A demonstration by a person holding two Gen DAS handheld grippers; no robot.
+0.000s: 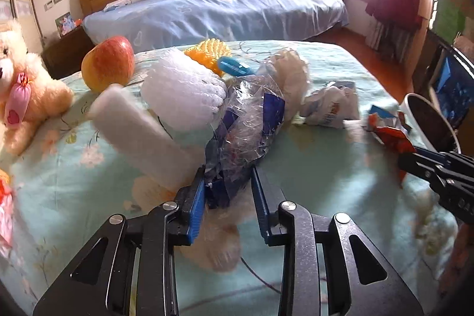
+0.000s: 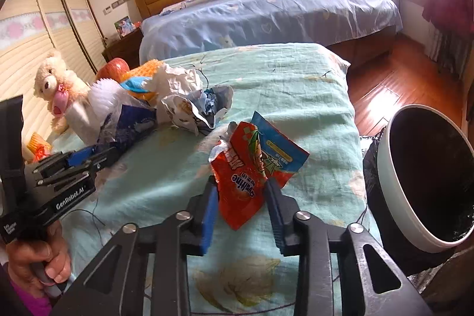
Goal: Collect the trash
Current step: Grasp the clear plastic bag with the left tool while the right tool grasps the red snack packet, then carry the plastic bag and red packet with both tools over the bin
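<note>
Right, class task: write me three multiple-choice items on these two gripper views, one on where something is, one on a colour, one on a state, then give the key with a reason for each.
1. Where is the apple?
A. on the green cover beside the teddy bear
B. inside the bin
C. on the wooden floor

2. What colour is the rim of the bin?
A. red
B. white
C. yellow

3. What is the right gripper doing?
A. hanging open over bare cloth
B. closed on the red snack wrapper
C. closed on the apple

Key:
1 A, the apple sits on the cover next to the bear.
2 B, a white rim rings the dark inside.
3 B, both blue pads press the wrapper's sides; the left gripper likewise pinches the clear plastic wrapper.
</note>
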